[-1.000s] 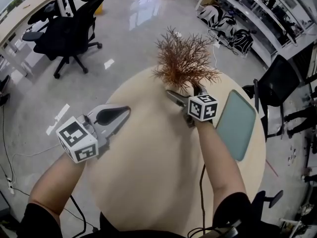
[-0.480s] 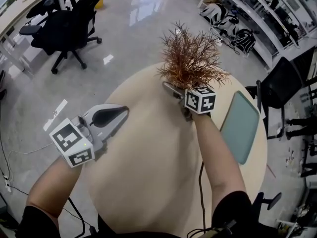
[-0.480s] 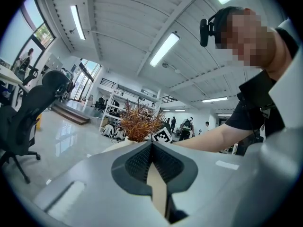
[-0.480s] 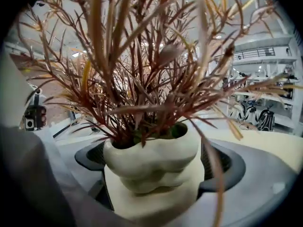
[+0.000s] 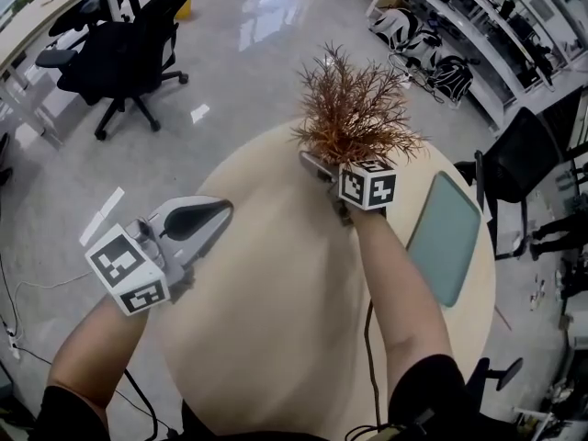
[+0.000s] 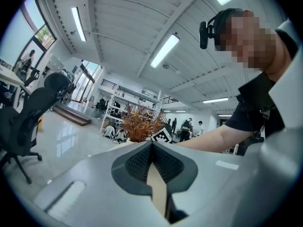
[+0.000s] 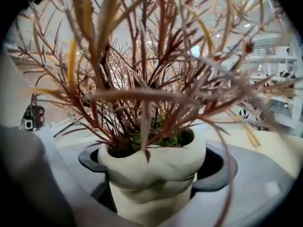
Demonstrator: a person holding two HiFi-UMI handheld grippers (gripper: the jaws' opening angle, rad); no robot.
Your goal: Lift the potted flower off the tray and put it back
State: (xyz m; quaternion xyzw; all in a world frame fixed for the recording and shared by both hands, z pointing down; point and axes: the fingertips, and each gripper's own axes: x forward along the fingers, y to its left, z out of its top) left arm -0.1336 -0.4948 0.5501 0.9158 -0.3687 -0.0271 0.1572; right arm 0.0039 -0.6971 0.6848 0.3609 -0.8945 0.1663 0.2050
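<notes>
Right hand-held gripper (image 7: 156, 164) closing round pot (image 7: 151, 188); contact unclear.

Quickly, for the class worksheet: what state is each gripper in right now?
Left gripper: closed, empty.
Right gripper: jaws closing round the potted flower, not clearly pressing on it yet.

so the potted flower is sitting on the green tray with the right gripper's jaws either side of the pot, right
Not on the tray. The head view shows the potted flower over the table top, with the tray lying apart from it on the far side of the right arm. The rest holds: the right gripper has its jaws either side of the pot, and they are closing.
</notes>
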